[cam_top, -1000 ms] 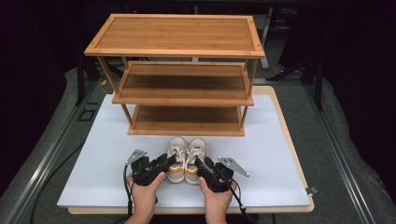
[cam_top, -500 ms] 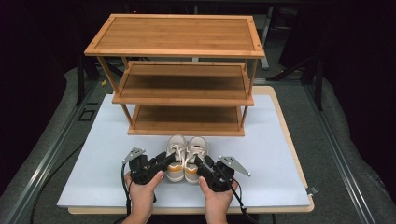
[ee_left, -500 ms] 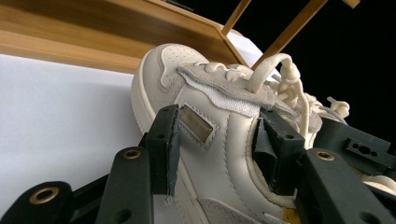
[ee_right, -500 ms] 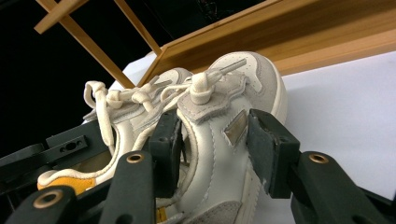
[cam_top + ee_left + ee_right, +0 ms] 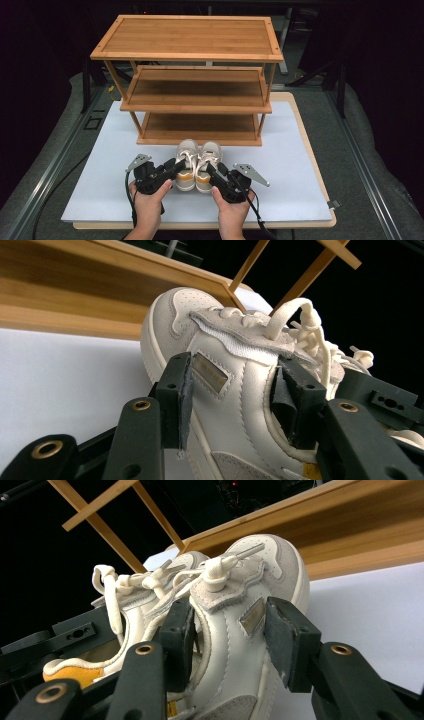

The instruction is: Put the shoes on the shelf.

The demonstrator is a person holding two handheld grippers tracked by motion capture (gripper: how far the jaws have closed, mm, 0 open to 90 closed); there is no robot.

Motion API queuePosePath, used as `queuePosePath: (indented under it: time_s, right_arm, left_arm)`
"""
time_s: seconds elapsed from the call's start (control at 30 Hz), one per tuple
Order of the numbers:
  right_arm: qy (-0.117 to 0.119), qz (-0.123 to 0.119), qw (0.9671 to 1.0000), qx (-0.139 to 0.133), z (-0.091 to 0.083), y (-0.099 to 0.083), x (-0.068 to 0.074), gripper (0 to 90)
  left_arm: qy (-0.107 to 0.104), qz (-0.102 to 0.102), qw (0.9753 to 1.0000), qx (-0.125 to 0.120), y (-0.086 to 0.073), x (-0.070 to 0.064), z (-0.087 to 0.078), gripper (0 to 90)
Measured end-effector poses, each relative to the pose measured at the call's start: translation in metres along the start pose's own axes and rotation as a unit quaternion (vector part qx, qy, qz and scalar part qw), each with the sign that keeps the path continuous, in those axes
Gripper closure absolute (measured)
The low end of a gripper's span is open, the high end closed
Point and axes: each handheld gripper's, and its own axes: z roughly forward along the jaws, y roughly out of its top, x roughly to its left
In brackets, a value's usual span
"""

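From the high view, two cream shoes sit side by side on the white mat (image 5: pixel 100 165), toes pointing away from the person toward the wooden rack (image 5: pixel 192 75), long axes running straight to its bottom shelf. The left gripper (image 5: pixel 176 167) clamps the left shoe (image 5: pixel 186 160) from its outer side; the right gripper (image 5: pixel 214 170) clamps the right shoe (image 5: pixel 209 161) likewise.

In the left gripper view, the jaws straddle the smooth leather side of the left shoe (image 5: pixel 225 385), pads pressed on it, rounded toe just beyond them.

In the right gripper view, both jaws grip the right shoe (image 5: pixel 240 625), laces (image 5: pixel 150 582) knotted just past them.
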Motion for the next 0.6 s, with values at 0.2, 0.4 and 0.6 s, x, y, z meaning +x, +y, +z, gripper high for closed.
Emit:
queuePosePath:
  time_s: [0.2, 0.4, 0.6]
  right_arm:
    - [0.016, 0.001, 0.9998, -0.009, 0.000, 0.005, 0.004, 55.7]
    - [0.006, 0.002, 1.0000, 0.000, -0.002, 0.011, 0.008, 55.7]
    - [0.013, 0.000, 0.9999, -0.008, -0.004, 0.018, 0.012, 55.7]
  left_arm:
    - [-0.002, -0.004, 1.0000, 0.003, 0.006, -0.001, -0.003, 53.8]
    - [0.000, -0.005, 1.0000, 0.001, 0.013, -0.004, -0.006, 53.8]
    - [-0.002, -0.001, 1.0000, -0.004, 0.020, -0.009, -0.010, 53.8]
